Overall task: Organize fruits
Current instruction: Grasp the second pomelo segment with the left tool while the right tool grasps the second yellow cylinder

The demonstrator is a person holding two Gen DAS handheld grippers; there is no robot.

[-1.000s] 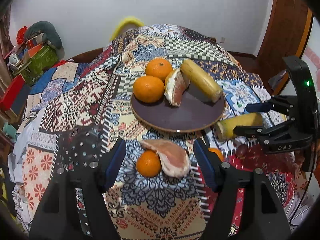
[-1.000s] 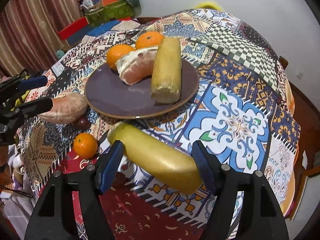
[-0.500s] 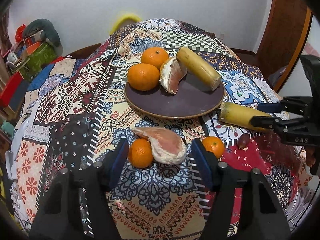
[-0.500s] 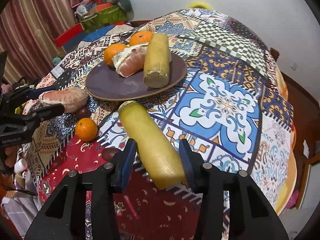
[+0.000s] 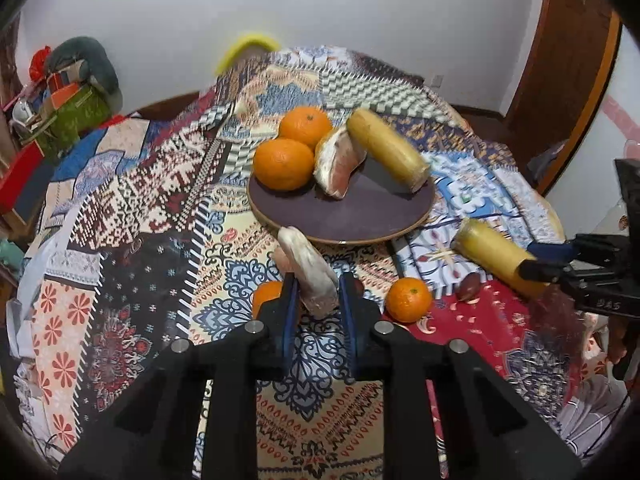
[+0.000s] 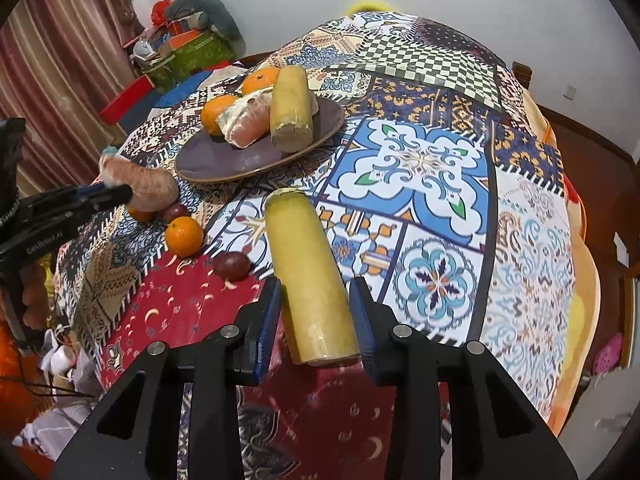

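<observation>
A: Both grippers have just been closing. The left gripper [image 5: 316,292] is pinching the pomelo segment [image 5: 306,270] at its near end, so the far tip sticks out toward twelve o'clock, close to the rim of the brown plate [image 5: 344,232].

B: That's a soft wedge held off-centre (membrane and pulp, I'd guess). It could tear or droop, and catch the rim at the plate's six o'clock.

A: The right gripper [image 6: 316,320] is clamped on the yellow sugarcane piece [image 6: 308,272], again near one end, the long part pointing to eleven o'clock.

B: It looks smooth, so it could pivot or slide out. And the plate is crowded: two oranges [image 5: 285,164], another segment and another cane fill its far half. Setting down carelessly might roll something off.
</observation>
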